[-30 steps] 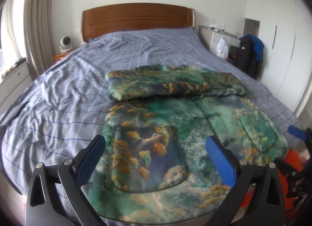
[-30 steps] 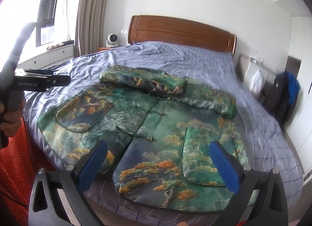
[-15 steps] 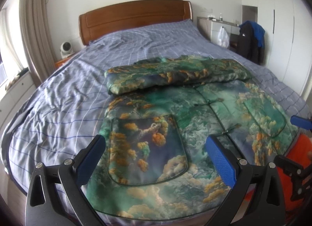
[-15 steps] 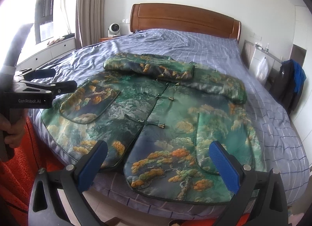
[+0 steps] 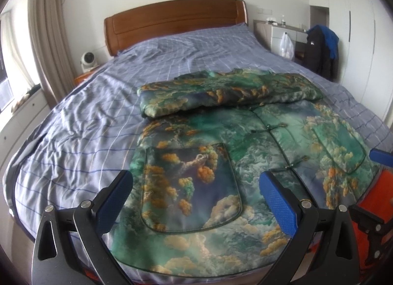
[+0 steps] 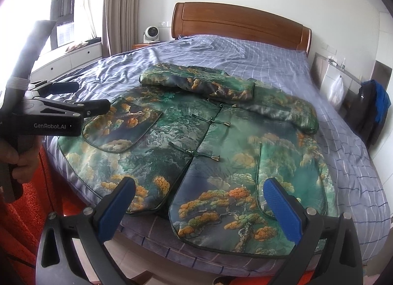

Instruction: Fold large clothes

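Fingers: both pairs of blue pads (image 5: 280, 204) are spread wide with nothing between them.
Left gripper (image 5: 194, 199): hovers over the jacket's near hem, above one patch pocket (image 5: 189, 186).
Right gripper (image 6: 199, 206): hovers over the hem at the other front panel.
Jacket (image 6: 196, 142): green with orange cloud print, lies flat and front up on the bed (image 6: 270, 64), near its foot edge; both sleeves (image 5: 221, 91) are folded across the chest, and knot buttons (image 6: 208, 154) close the front.
Hand (image 6: 17, 162): grips the left gripper's handle, seen from the right wrist.
Headboard (image 5: 176, 19): wooden, at the bed's far end.
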The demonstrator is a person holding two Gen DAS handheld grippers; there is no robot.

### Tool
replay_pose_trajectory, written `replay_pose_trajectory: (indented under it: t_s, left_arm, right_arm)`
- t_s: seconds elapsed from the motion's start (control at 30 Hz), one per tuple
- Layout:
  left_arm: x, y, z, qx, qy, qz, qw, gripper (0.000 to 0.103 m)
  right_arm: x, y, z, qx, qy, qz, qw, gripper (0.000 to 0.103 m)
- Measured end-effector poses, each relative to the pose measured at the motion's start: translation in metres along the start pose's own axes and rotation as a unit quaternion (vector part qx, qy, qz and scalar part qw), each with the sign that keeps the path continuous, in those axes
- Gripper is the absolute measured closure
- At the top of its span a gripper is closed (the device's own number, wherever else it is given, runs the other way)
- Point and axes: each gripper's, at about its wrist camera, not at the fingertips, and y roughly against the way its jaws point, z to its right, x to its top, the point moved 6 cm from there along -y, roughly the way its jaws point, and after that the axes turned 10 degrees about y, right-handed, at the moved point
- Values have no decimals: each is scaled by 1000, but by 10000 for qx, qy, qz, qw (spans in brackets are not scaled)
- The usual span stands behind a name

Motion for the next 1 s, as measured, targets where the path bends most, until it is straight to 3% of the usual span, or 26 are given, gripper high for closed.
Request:
replay_pose_trajectory:
  t_s: [1.0]
  left_arm:
    - [-4, -4, -7, 214, -14, -42, 9998, 0]
  right_arm:
    - [-3, -3, -12, 75, 63, -34, 9999, 0]
